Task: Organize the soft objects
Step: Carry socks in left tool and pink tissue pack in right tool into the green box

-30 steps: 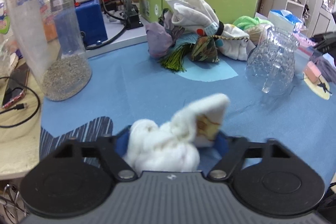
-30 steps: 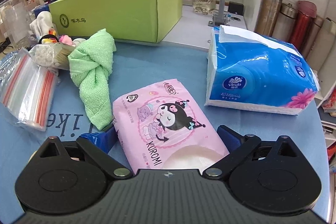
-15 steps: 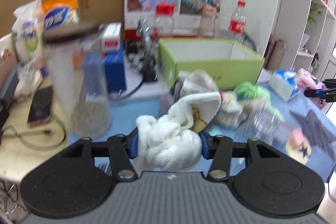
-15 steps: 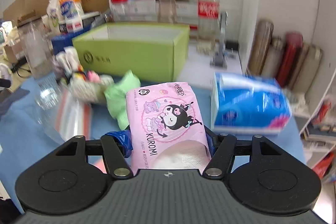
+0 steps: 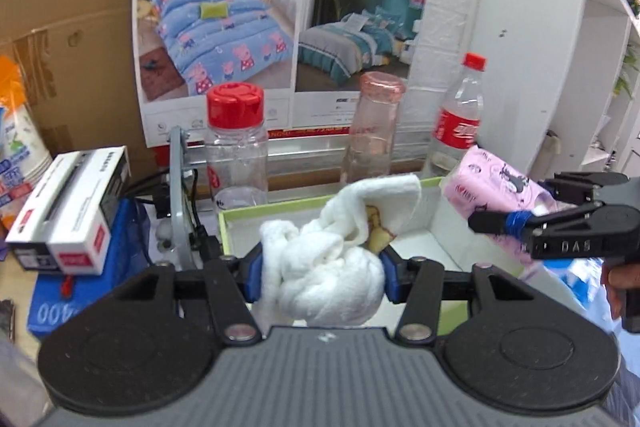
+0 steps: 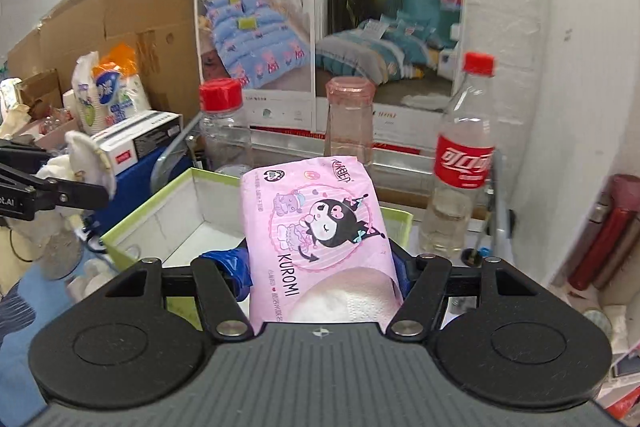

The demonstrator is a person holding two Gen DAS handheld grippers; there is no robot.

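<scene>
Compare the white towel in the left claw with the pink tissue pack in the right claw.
The white towel is plain cloth, crumpled into a loose lump; the pink tissue pack is a smooth, flat plastic packet printed with a cartoon and "KUROMI". The towel flops over at its top; the pack keeps its shape. Both are clamped in a claw and held above the open green box.

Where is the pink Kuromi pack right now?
The pink Kuromi pack is clamped in the right gripper, held up over the open green box, in front of the cola bottle.

"KUROMI" on the pink plastic tissue pack (image 6: 316, 227), "DAS" moulded on the black right claw (image 5: 516, 203), "00" in white on the blue box (image 5: 76, 291)
</scene>
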